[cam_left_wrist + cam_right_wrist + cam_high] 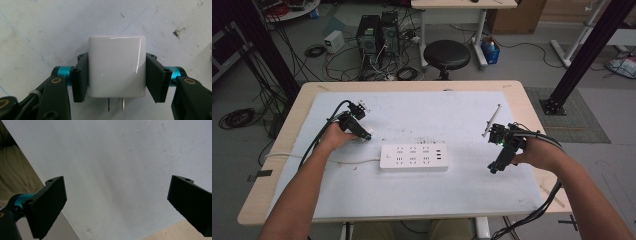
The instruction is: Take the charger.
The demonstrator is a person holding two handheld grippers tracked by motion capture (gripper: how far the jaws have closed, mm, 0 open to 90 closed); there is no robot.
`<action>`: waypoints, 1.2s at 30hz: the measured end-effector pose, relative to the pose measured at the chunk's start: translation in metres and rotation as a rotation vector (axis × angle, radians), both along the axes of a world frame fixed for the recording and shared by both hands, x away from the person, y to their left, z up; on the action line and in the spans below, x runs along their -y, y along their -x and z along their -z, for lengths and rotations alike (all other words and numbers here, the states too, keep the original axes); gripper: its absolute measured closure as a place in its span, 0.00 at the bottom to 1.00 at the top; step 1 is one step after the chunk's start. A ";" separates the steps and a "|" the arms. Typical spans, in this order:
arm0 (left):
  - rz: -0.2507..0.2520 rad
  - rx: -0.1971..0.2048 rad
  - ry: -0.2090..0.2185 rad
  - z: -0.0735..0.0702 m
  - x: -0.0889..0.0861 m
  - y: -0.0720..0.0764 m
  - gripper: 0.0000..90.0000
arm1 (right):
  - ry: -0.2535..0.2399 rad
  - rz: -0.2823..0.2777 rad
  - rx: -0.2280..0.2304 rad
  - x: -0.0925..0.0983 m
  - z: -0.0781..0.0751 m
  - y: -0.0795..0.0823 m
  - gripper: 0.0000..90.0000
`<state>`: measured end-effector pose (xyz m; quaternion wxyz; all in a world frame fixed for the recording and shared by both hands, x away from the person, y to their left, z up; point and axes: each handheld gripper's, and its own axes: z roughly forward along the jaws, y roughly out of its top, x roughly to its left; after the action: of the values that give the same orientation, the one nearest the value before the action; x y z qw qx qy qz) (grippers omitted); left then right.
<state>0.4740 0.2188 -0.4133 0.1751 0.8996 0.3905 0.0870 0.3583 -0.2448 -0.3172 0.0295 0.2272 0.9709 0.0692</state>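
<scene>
A glossy white plug adapter [116, 66] with two metal prongs pointing toward the camera sits between the jaws of my left gripper [117, 75], which is shut on its two sides. In the high view that gripper [362, 134] is low over the white mat, left of centre, with the adapter [368, 133] at its tip. A white power strip [413, 157] with several sockets lies at the mat's centre, just right of and nearer than the left gripper. My right gripper [495, 166] hovers at the mat's right side, tilted down, jaws wide open and nothing between them [117, 202].
The power strip's white cord [347, 161] runs left across the mat under my left forearm. A thin grey rod [492, 120] lies on the mat beyond the right gripper. The wooden table edge [534, 120] borders the mat. A black stool [447, 54] stands behind the table.
</scene>
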 end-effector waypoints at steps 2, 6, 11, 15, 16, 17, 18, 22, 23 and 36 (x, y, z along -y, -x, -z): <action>0.006 0.006 0.003 -0.001 0.000 0.001 0.47 | 0.002 -0.008 0.002 0.000 0.000 -0.001 0.02; 0.022 0.039 0.049 -0.016 -0.005 0.007 0.47 | -0.006 0.010 0.004 0.002 0.000 -0.002 0.02; 0.064 0.089 0.080 -0.039 -0.007 0.025 0.47 | -0.012 0.033 0.004 0.004 -0.001 -0.001 0.02; 0.102 0.135 0.114 -0.062 -0.006 0.045 0.47 | -0.028 0.047 0.023 0.003 -0.003 -0.001 0.02; 0.114 0.148 0.111 -0.067 -0.005 0.050 0.47 | -0.031 0.044 0.028 0.003 -0.003 -0.001 0.02; 0.126 0.160 0.112 -0.072 -0.003 0.055 0.47 | -0.032 0.041 0.033 0.003 -0.003 0.000 0.02; 0.136 0.175 0.115 -0.077 -0.002 0.061 0.47 | -0.039 0.050 0.032 0.002 -0.003 0.001 0.02; 0.174 0.199 0.111 -0.091 0.002 0.076 0.47 | -0.044 0.053 0.037 -0.001 -0.003 0.002 0.02; 0.209 0.218 0.108 -0.101 0.006 0.087 0.47 | -0.047 0.050 0.041 -0.002 -0.003 0.002 0.02; 0.366 0.260 0.112 -0.134 0.035 0.118 0.47 | -0.083 0.056 0.051 -0.007 -0.008 0.009 0.02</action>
<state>0.3562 0.1836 -0.2790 0.2867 0.9255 0.1989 0.1472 0.3498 -0.2379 -0.3092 0.0468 0.2535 0.9594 0.1141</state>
